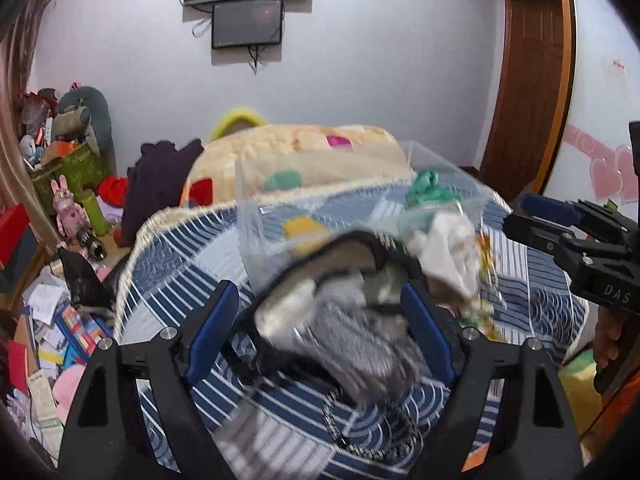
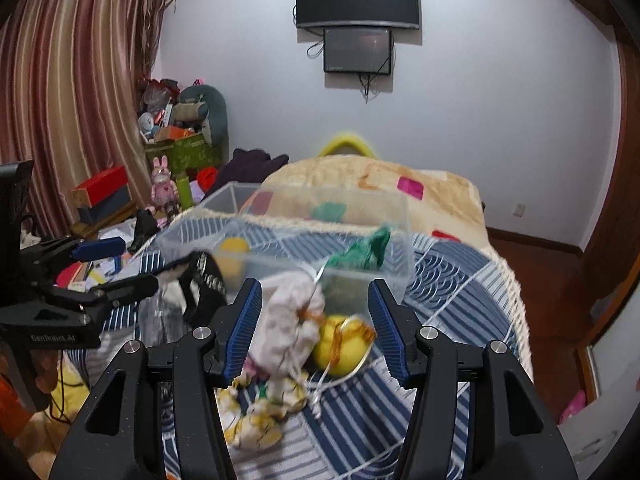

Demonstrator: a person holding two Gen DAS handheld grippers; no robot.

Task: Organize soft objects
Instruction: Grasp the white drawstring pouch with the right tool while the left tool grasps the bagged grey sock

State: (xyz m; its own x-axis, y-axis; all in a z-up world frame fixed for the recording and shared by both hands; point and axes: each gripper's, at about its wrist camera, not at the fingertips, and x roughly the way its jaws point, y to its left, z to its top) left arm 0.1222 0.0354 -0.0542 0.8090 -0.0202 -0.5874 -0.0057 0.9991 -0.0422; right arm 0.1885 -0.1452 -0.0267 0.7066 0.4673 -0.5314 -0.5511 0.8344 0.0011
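Observation:
A clear plastic bin (image 2: 280, 248) stands on the bed with a green cloth (image 2: 366, 250) and a yellow thing (image 2: 234, 256) inside; it also shows in the left wrist view (image 1: 256, 216). My left gripper (image 1: 316, 320) is open, with a blurred grey, white and black cloth bundle (image 1: 344, 320) between its fingers; whether it is held I cannot tell. My right gripper (image 2: 316, 328) is open around a white cloth (image 2: 290, 328) and a yellow soft toy (image 2: 340, 344) lying on the bed. A white-and-yellow floral cloth (image 2: 256, 412) lies just before it.
The bed has a blue striped quilt (image 2: 460, 292) and a folded beige blanket (image 2: 380, 192) behind the bin. Clutter, boxes and plush toys (image 2: 180, 148) fill the left side by the curtain. A chain strap (image 1: 372, 436) lies on the quilt near me.

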